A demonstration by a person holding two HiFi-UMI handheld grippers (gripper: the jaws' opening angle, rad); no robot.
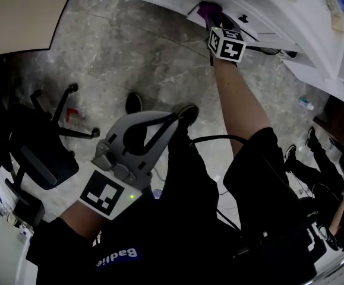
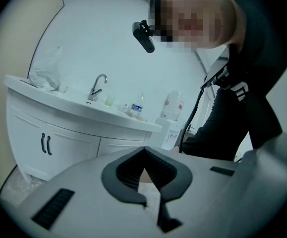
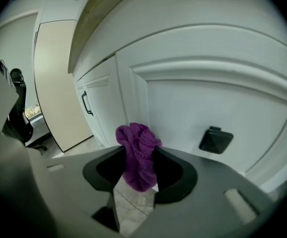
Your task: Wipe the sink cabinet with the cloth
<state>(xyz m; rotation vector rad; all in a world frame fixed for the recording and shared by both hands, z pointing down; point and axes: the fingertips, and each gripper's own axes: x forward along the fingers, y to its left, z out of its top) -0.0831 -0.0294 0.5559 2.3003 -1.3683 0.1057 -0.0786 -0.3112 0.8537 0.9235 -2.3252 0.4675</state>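
Note:
My right gripper (image 1: pixel 212 16) is stretched out to the white sink cabinet (image 1: pixel 252 10) and is shut on a bunched purple cloth (image 1: pixel 208 8). In the right gripper view the cloth (image 3: pixel 137 151) sticks up from between the jaws, right in front of a white panelled front (image 3: pixel 207 98) with a black knob (image 3: pixel 215 139). I cannot tell whether the cloth touches the panel. My left gripper (image 1: pixel 185 114) hangs low near my legs, well away from the cabinet. Its jaws are shut with nothing between them (image 2: pixel 144 151). It looks across at the cabinet (image 2: pixel 59 143).
A black office chair (image 1: pixel 38 150) stands on the marbled floor (image 1: pixel 130 52) at the left. A faucet (image 2: pixel 97 86), small bottles (image 2: pixel 138 105) and a plastic bag (image 2: pixel 46 76) sit on the counter. A cable (image 1: pixel 219 139) runs by my leg. Another person's legs (image 1: pixel 314 165) are at the right.

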